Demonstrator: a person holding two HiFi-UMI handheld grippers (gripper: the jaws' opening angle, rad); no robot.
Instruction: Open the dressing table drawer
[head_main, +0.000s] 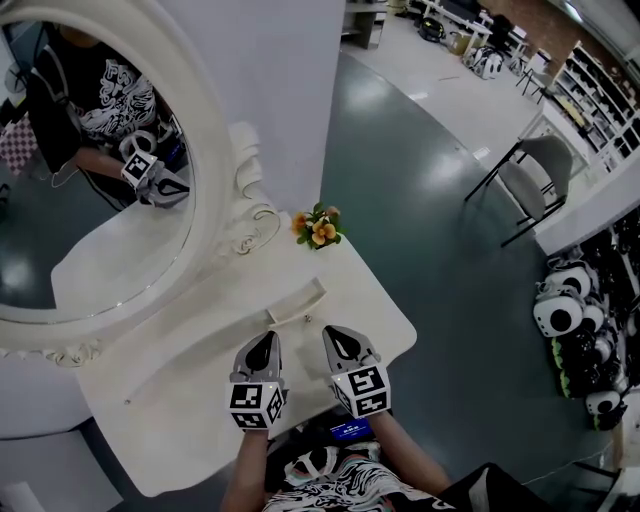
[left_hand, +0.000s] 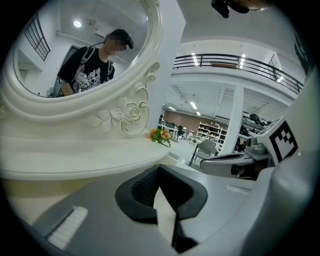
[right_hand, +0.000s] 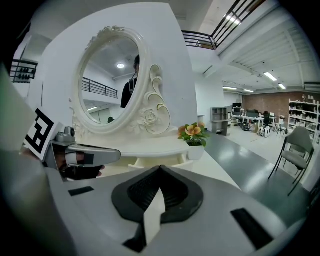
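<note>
left tongs (head_main: 268, 340) and right tongs (head_main: 336, 334) shut; drawer (head_main: 297, 302) lies crosswise, fronting them.

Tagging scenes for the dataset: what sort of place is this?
Likely a large lab or warehouse-style hall, not a bedroom. The white dressing table with its oval mirror stands on an open grey floor, with storage shelving and a mezzanine railing behind.

White dressing table (head_main: 180, 400): oval mirror (head_main: 90, 190) at back, sm flower pot (head_main: 318, 228) far rt corner.
</note>
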